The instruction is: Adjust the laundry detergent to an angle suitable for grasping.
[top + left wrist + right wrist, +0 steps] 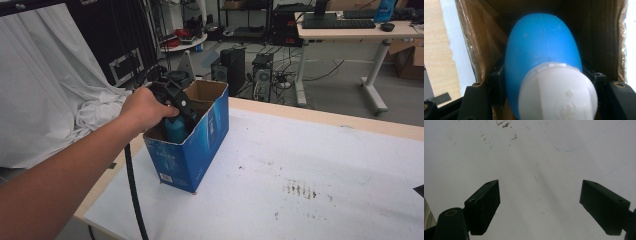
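White-capped blue bottle (541,55) inside unreadable-labelled box (187,150)

White drape (45,75), desk (350,31), grey floor (340,80)

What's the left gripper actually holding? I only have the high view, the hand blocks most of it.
Observer: A blue bottle with a white cap; the left gripper has a jaw pressed on each side of it.
Operator: Is it inside the box yet?
Observer: Yes. The left gripper view shows brown cardboard walls of the blue box on both sides of the bottle.
Operator: And the right gripper?
Observer: The right gripper is open, jaws wide apart with nothing between them, over the bare white table surface.
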A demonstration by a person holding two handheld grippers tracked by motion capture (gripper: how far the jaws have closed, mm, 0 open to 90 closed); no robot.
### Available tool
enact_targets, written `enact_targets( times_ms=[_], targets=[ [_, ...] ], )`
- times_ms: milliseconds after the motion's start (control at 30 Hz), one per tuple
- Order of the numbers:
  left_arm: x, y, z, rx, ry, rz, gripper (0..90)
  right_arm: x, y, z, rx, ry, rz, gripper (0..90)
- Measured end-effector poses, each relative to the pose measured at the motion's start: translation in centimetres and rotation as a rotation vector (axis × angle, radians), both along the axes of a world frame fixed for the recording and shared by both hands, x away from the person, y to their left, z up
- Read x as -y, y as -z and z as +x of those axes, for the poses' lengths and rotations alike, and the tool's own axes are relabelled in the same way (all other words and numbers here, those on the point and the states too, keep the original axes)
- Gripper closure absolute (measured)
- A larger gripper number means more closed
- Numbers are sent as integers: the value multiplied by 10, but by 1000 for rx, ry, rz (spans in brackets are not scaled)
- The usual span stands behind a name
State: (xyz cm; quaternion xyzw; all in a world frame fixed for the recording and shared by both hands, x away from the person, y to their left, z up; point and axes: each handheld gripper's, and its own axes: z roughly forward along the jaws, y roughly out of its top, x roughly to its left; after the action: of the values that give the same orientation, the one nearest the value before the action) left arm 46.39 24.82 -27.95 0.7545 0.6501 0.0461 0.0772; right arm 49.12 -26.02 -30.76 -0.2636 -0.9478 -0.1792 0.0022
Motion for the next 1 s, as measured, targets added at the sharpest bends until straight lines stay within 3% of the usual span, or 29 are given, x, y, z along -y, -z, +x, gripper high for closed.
enact_targets(
  times_ms=[1000],
  targets=[
    [-1, -8, -4, 24, -2, -39, 300, -2, -1, -1, 0, -4, 1, 167]
  ],
)
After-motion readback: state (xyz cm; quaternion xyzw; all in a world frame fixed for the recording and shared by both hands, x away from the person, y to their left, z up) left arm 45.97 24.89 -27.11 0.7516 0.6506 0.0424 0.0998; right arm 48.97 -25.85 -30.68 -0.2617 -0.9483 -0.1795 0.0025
